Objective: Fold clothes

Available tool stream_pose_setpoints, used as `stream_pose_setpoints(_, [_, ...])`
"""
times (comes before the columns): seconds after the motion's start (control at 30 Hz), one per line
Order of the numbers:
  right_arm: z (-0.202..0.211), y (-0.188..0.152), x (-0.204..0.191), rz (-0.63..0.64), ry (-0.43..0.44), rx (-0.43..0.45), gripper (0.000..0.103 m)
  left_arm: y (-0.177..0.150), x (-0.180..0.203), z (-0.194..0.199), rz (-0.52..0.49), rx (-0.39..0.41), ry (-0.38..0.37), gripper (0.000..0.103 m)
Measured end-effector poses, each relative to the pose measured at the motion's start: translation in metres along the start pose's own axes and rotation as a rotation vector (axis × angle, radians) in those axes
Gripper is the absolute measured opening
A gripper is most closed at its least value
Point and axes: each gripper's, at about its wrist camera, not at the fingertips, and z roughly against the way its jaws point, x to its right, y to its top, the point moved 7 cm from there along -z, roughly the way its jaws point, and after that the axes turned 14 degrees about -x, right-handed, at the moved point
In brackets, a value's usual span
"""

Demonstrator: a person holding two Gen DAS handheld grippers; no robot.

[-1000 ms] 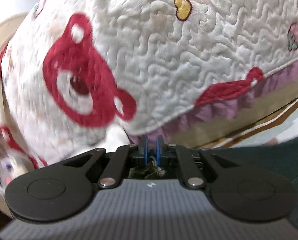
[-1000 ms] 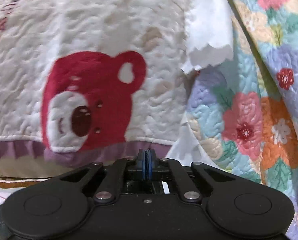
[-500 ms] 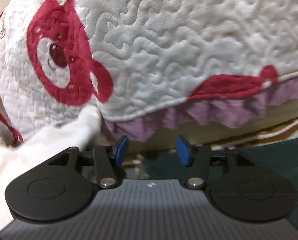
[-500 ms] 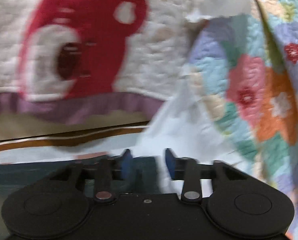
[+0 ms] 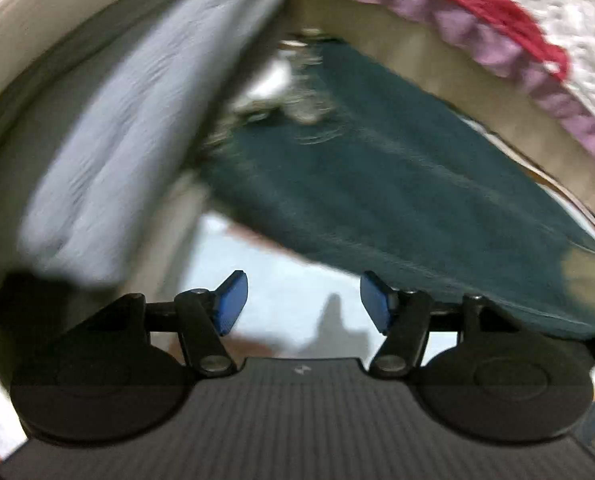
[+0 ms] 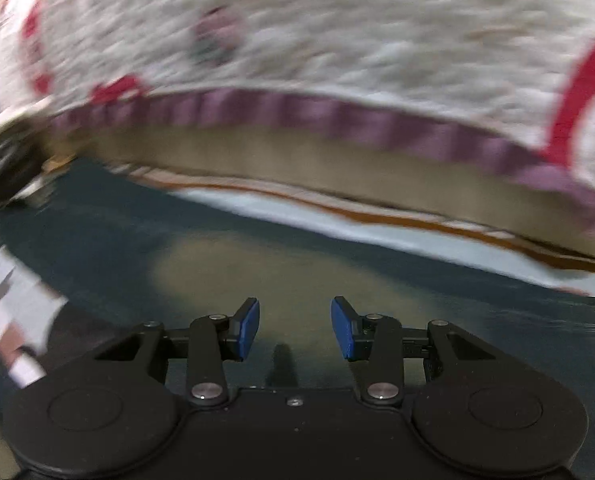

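Quilt: the cream quilted cover with red bear prints and a pleated mauve frill (image 6: pixel 297 40) arches over the top of your right wrist view; its frilled edge (image 5: pixel 497 52) also crosses the upper right corner of your left wrist view.
Bedding: a pale blue sheet with a brown stripe along its border (image 6: pixel 377 220) lies just below the frill, and your left claw hovers over the same pale blue (image 5: pixel 265 280).
Garment: the dark teal knit garment (image 5: pixel 397 184) lies spread flat on that sheet, running diagonally across your left view and across the lower half of your right view (image 6: pixel 497 300) (a pale tan patch shows on it just ahead of your right claw).
White cloth: a blurred white fabric (image 5: pixel 117 140) hangs at the left of your left view.
Left claw: your left gripper (image 5: pixel 302 305) is still spreading its blue pads, with nothing between them.
Right claw: your right gripper (image 6: pixel 295 328) stands spread above the teal garment, pinching nothing.
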Motion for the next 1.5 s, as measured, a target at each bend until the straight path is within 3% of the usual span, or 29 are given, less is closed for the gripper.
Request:
stream_pose_setpoints(0.07, [-0.009,-0.004,-0.024,0.051,0.025,-0.014,0.045,-0.008,-0.01,-0.004,0.067,0.057,-0.013,0.062])
stream_pose_setpoints(0.2, [-0.02,-0.013,-0.05,0.114,0.034,-0.054,0.046,-0.004,-0.006,-0.017,0.112,0.11,-0.135,0.062])
stream_pose_setpoints(0.27, [-0.021,-0.02,-0.059,0.167,0.027,-0.077,0.046,0.01,-0.001,-0.022,0.079,0.158,-0.116,0.063])
stream_pose_setpoints(0.33, [-0.02,-0.03,-0.064,0.232,-0.008,-0.097,0.05,0.022,0.0,-0.029,0.056,0.191,-0.047,0.068])
stream_pose_setpoints(0.43, [-0.023,-0.038,-0.063,0.302,-0.13,-0.127,0.051,0.04,-0.008,-0.04,0.058,0.202,0.075,0.068])
stream_pose_setpoints(0.53, [-0.026,-0.046,-0.061,0.346,-0.206,-0.158,0.051,0.046,-0.018,-0.046,0.128,0.212,0.005,0.068])
stream_pose_setpoints(0.63, [-0.027,-0.052,-0.055,0.349,-0.257,-0.161,0.051,0.055,-0.018,-0.05,0.2,0.242,-0.04,0.079])
stream_pose_setpoints(0.67, [-0.025,-0.055,-0.05,0.334,-0.261,-0.163,0.051,0.058,-0.017,-0.051,0.226,0.255,-0.052,0.078])
stream_pose_setpoints(0.7, [-0.021,-0.059,-0.044,0.304,-0.259,-0.16,0.051,0.06,-0.015,-0.051,0.232,0.261,-0.063,0.07])
stream_pose_setpoints(0.73, [-0.016,-0.063,-0.038,0.262,-0.243,-0.15,0.051,0.061,-0.011,-0.051,0.204,0.257,-0.076,0.034])
stream_pose_setpoints(0.77, [-0.009,-0.068,-0.032,0.216,-0.216,-0.141,0.051,0.06,-0.007,-0.048,0.17,0.271,-0.065,0.006])
stream_pose_setpoints(0.83, [-0.001,-0.077,-0.02,0.153,-0.218,-0.135,0.049,0.055,-0.002,-0.032,0.077,0.361,0.035,0.005])
stream_pose_setpoints(0.87, [0.002,-0.082,-0.01,0.124,-0.267,-0.137,0.049,0.052,0.0,-0.025,0.043,0.397,0.072,0.005])
stream_pose_setpoints(0.9, [0.005,-0.087,-0.001,0.093,-0.306,-0.138,0.049,0.049,-0.001,-0.018,0.03,0.42,0.087,0.005])
stream_pose_setpoints(0.97, [0.013,-0.094,0.017,0.011,-0.302,-0.137,0.047,0.044,-0.003,-0.006,0.009,0.46,0.114,0.005])
stream_pose_setpoints(1.1, [0.04,-0.099,0.049,-0.252,-0.149,-0.081,0.044,0.047,-0.007,-0.001,-0.002,0.486,0.168,0.006])
stream_pose_setpoints(1.2, [0.056,-0.091,0.063,-0.369,-0.095,-0.018,0.044,0.047,-0.011,-0.017,-0.014,0.477,0.213,0.006])
stream_pose_setpoints(1.37, [0.044,-0.076,0.077,-0.352,-0.207,-0.02,0.048,0.038,-0.01,-0.032,-0.083,0.431,0.282,0.007])
stream_pose_setpoints(1.5, [0.015,-0.075,0.085,-0.289,-0.249,-0.1,0.048,0.036,-0.013,-0.036,-0.083,0.399,0.276,0.008])
